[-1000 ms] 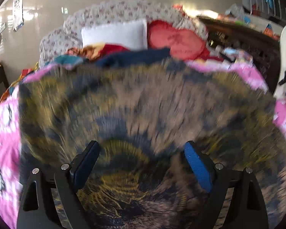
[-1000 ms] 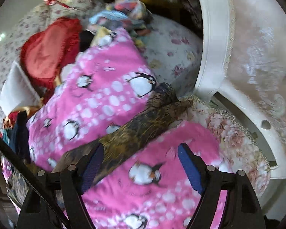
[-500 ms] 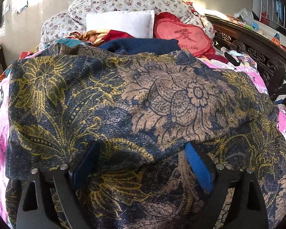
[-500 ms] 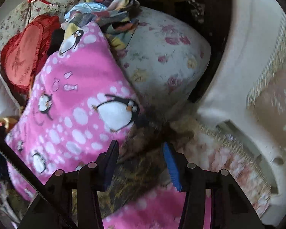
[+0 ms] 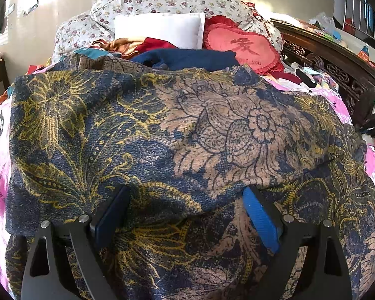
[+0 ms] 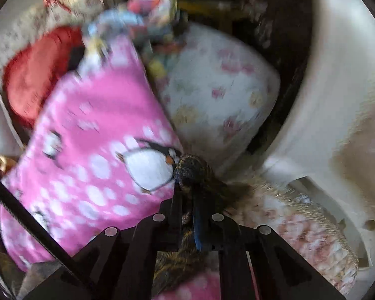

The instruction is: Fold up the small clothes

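Support surface: bed covered by pink fleece blanket with penguin print (image 5: 337,100). Lying on it: dark blue and gold floral-print garment (image 5: 162,130), spread wide; red heart-shaped cushion (image 5: 240,45), white rectangular pillow (image 5: 159,28) behind.

The dark blue, gold and tan floral-print garment (image 5: 187,135) lies spread on the pink penguin-print fleece blanket (image 6: 92,155), which covers the bed. The left gripper (image 5: 186,215) is over the garment's near part, one finger on each side of a fold. Behind the garment lies a folded navy cloth (image 5: 187,58); behind that, a white rectangular pillow (image 5: 159,28), with a red heart-shaped cushion (image 5: 240,46) just to its right. The right gripper (image 6: 187,200) holds the garment's corner at the blanket's right edge.
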The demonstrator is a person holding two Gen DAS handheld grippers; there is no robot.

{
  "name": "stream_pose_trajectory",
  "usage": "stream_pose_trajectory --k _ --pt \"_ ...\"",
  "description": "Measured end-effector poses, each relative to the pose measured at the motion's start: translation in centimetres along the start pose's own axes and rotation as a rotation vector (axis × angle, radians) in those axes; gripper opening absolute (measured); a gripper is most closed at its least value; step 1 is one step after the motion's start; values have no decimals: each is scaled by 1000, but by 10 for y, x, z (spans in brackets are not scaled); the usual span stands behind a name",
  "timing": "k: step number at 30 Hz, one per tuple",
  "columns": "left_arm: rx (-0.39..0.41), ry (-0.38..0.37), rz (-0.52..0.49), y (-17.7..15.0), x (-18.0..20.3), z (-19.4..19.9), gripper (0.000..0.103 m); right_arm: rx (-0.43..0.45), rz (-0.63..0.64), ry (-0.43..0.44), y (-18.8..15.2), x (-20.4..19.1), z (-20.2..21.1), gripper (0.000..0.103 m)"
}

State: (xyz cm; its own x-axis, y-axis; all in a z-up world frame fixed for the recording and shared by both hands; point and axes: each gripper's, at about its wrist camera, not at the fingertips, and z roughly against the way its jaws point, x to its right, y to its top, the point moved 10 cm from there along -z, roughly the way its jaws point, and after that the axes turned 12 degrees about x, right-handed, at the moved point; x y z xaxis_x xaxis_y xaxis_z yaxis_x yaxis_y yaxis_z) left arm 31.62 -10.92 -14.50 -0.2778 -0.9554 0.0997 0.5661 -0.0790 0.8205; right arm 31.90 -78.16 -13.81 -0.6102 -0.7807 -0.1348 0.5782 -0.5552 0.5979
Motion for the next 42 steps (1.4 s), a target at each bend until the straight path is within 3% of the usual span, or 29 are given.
stream_pose_trajectory --k 5,9,17,20,24,28,30,33,38,42 --pt "3 2 7 1 -1 -1 91 230 60 113 51 -29 108 7" --pt "9 0 11 2 -2 0 91 359 202 225 75 -82 207 7" --pt "19 -10 29 5 -4 4 92 574 393 382 66 -199 342 7" --pt "23 -9 31 5 -4 4 92 636 414 415 52 -213 388 7" --pt "29 10 17 6 -4 6 92 695 429 392 49 -224 424 7" --pt "31 3 29 5 -3 5 92 658 429 371 38 -237 421 7" --pt "32 -6 41 6 -3 5 92 614 404 312 31 -244 401 7" --pt "38 -8 52 6 -5 6 92 527 358 293 11 -270 363 7" --pt "55 10 58 8 -8 9 92 474 391 314 -59 -362 310 7" --pt "147 48 89 19 -17 31 92 469 480 294 -136 -441 273 7"
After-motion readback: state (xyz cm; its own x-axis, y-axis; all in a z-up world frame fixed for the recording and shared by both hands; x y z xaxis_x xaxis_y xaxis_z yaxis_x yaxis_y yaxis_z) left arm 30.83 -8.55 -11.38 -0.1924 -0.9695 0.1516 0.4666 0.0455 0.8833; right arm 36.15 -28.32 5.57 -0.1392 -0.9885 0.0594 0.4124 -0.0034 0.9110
